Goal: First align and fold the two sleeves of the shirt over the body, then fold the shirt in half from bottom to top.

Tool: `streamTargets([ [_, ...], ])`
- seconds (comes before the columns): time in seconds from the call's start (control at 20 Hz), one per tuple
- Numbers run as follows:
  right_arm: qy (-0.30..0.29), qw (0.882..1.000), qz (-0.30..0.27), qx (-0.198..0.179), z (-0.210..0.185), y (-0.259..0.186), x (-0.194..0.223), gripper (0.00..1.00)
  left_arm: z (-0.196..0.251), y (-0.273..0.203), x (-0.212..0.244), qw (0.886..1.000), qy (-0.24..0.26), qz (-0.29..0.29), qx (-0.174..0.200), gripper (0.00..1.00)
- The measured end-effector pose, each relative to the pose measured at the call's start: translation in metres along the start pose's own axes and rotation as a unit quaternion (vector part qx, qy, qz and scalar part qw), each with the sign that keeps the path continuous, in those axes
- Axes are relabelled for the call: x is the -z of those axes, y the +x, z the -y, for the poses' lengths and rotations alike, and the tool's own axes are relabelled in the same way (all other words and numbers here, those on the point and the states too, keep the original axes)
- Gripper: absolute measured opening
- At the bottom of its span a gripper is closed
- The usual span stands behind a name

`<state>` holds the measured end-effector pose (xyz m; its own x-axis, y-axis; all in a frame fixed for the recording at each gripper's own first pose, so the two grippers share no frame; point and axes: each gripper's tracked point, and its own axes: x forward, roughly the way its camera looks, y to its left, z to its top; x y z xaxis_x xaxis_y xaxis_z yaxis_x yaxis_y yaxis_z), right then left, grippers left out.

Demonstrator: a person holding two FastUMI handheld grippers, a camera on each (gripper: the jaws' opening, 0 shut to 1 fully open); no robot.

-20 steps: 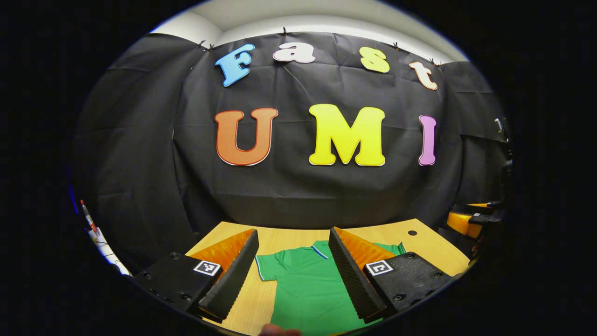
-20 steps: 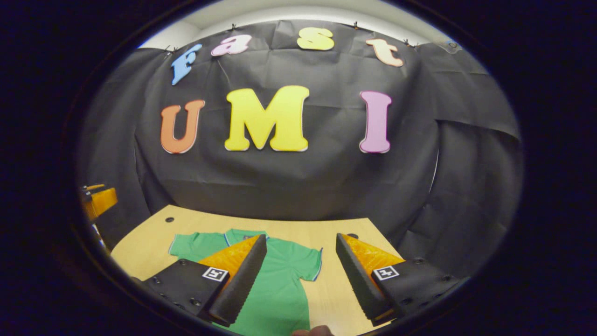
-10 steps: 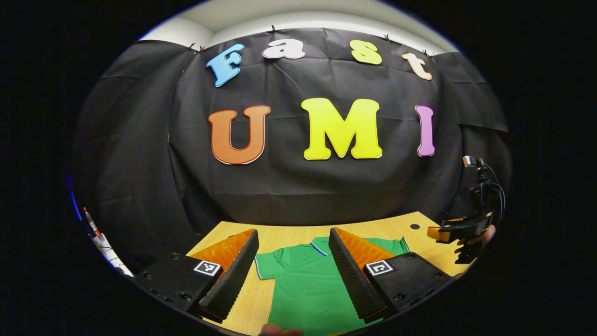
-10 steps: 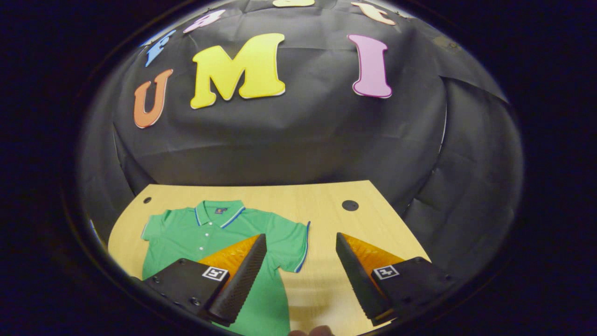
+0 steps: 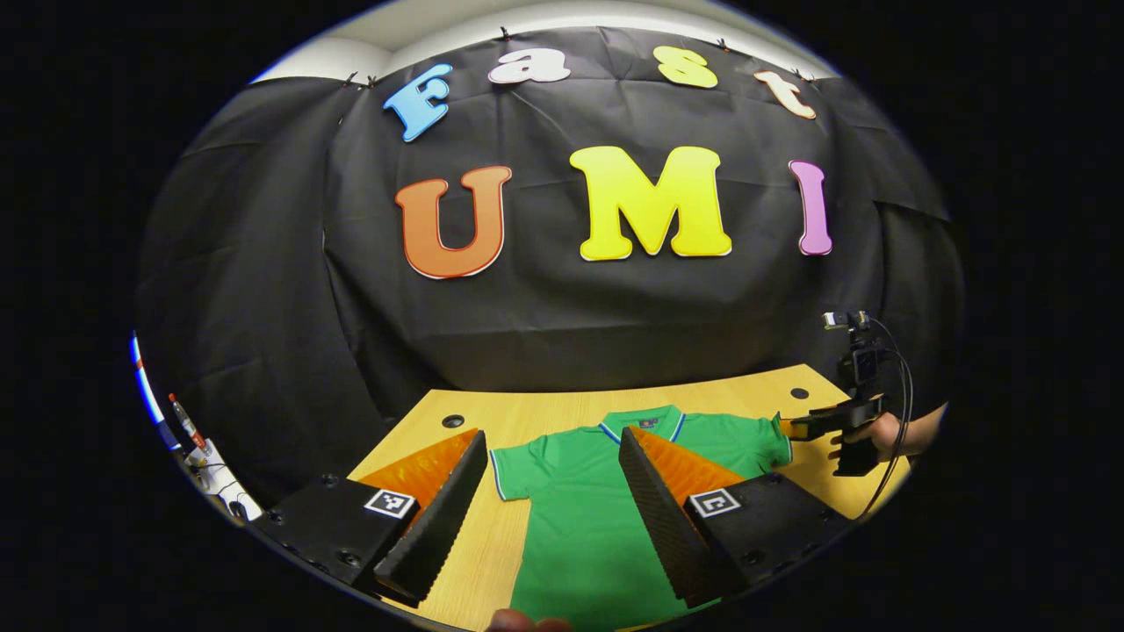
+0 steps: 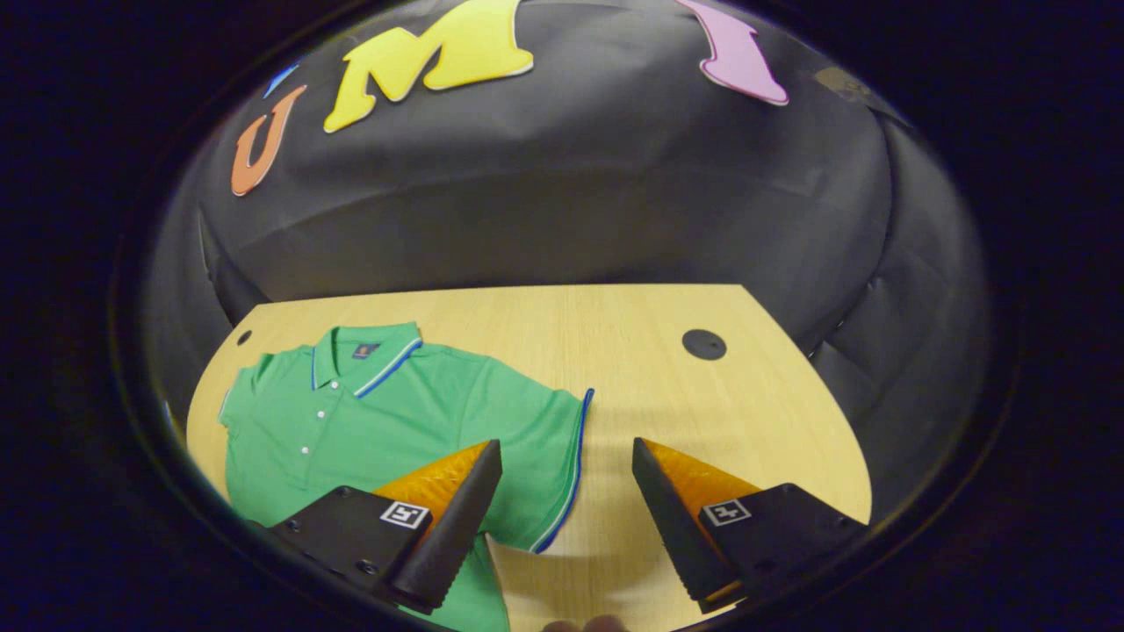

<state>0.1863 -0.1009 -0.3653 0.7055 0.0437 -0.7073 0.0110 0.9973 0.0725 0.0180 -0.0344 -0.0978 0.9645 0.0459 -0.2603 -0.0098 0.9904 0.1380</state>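
We are at the very start of the sleeve-folding step: the green polo shirt (image 6: pixel 369 412) lies flat and face up on the wooden worktop (image 6: pixel 702 412), collar toward the far wall, both short sleeves spread outward and nothing folded yet.

In the right gripper view, our right hand-held gripper (image 6: pixel 566 456) hovers with its jaws spread wide and nothing between them. The trimmed cuff of the sleeve (image 6: pixel 562 456) on that side sits right in the gap between the fingers, with the rest of the shirt running off toward 9 and 10 o'clock. A dark round hole in the worktop (image 6: pixel 704 344) lies at about 1 o'clock, well apart from the cloth.

In the left gripper view, our left hand-held gripper (image 5: pixel 553 448) is likewise open and empty, above the worktop (image 5: pixel 544 408). The shirt (image 5: pixel 580 509) fills the space between its fingers, and its near sleeve (image 5: pixel 514 470) is just inside the left finger at roughly 11 o'clock. At 3 o'clock we see the other gripper (image 5: pixel 812 427) in a person's hand (image 5: pixel 882 433), close to the far sleeve's edge.

We judge the next move to be a descent onto each cuff. It calls for lowering the fingers until they straddle the sleeve edge, pinching only that layer of cloth, then carrying each sleeve inward across the chest, keeping the two level so they land aligned.
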Motion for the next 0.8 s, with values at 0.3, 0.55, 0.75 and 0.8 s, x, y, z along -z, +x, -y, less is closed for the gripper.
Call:
streamTargets([
  [0.3, 0.033, 0.999, -0.004, 0.001, 0.001, 0.040, 0.002, 0.95, -0.005, -0.001, 0.018, 0.999, 0.012, -0.030, -0.013, 0.98],
  [0.55, 0.041, 0.999, -0.019, 0.025, 0.009, 0.052, 0.006, 0.53, -0.005, -0.001, 0.023, 0.999, 0.012, -0.039, -0.014, 1.00],
  [0.75, 0.016, 0.999, -0.020, 0.039, 0.014, 0.054, 0.001, 0.28, -0.007, 0.000, 0.027, 0.999, 0.007, -0.046, -0.017, 1.00],
  [0.8, 0.015, 0.999, -0.019, 0.039, 0.013, 0.052, 0.003, 0.05, -0.008, 0.000, 0.028, 0.999, 0.006, -0.048, -0.018, 1.00],
])
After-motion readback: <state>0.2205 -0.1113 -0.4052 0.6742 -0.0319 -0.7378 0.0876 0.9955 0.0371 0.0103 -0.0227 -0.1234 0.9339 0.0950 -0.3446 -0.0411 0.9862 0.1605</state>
